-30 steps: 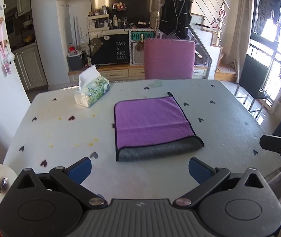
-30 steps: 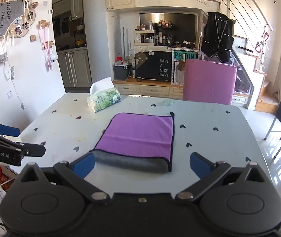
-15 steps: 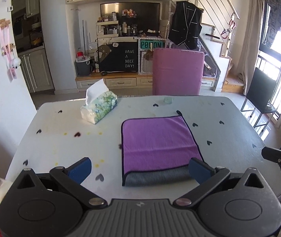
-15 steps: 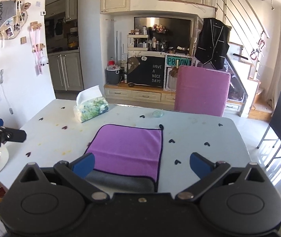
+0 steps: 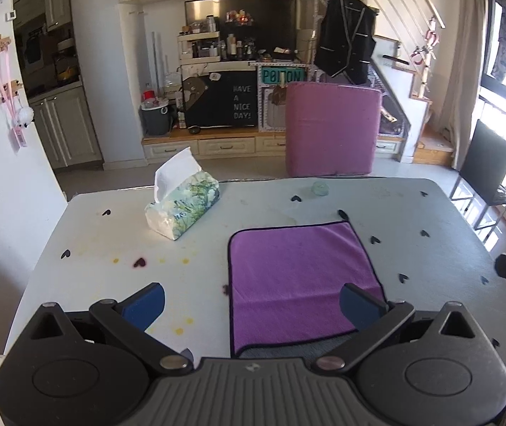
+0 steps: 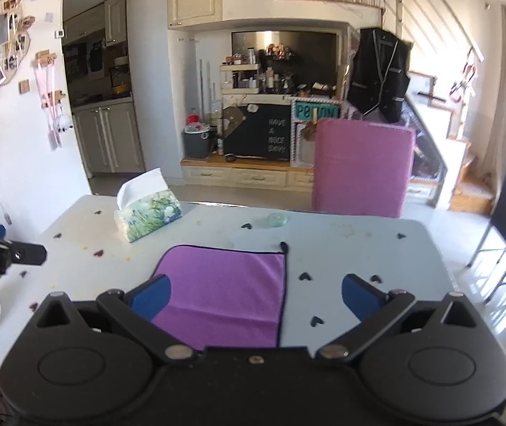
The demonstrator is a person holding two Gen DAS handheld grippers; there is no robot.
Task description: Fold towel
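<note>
A purple towel (image 5: 299, 277) with a dark hem and grey underside lies folded flat on the white table (image 5: 412, 213). It also shows in the right wrist view (image 6: 224, 291). My left gripper (image 5: 253, 305) is open and empty, held above the towel's near edge. My right gripper (image 6: 256, 294) is open and empty, also above the near edge, over the towel's right side. The towel's near fold is partly hidden behind both gripper bodies.
A tissue pack (image 5: 181, 209) stands at the back left of the table. A small clear dish (image 5: 320, 188) sits near the far edge. A pink chair (image 5: 331, 127) stands behind the table. A dark chair (image 5: 487, 167) stands at the right.
Both grippers have drawn back and risen from the towel; the view now looks more level over the table. The towel lies still. Both stay open.
</note>
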